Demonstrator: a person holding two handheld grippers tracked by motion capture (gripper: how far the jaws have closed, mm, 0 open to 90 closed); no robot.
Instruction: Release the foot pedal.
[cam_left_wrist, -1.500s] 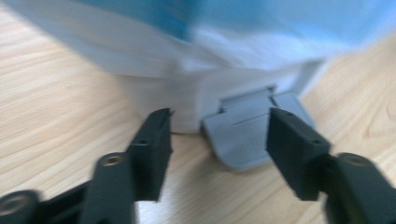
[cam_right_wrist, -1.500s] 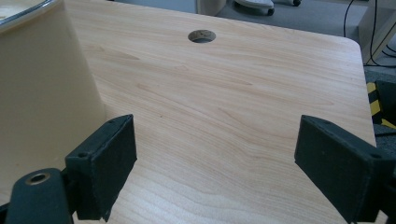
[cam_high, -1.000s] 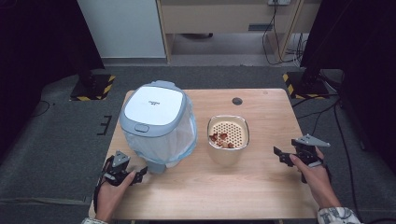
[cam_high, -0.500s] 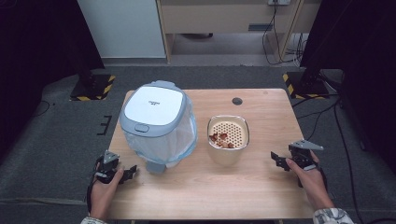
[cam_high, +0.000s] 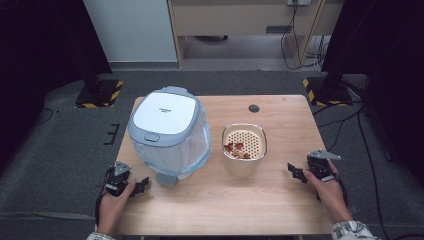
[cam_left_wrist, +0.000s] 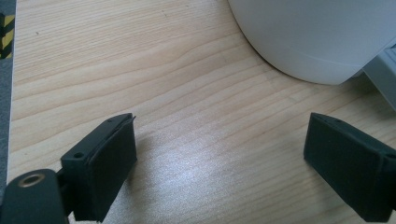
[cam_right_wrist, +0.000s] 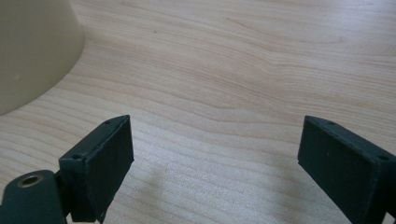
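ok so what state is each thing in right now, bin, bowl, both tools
bin: upright, lid shut, clear liner bag showing below the lid
bowl: upright, uncovered, a few brown scraps on its perforated insert
left tool: open, holding nothing, low over the table near the bin
right tool: open, holding nothing, right of the bowl

A: Even, soft overhead light on the pale wooden table (cam_high: 280, 200); the room's sides fall nearly black, and the high view is slightly soft.

B: Closer in, a sheen on the wood between blurred black jaws.
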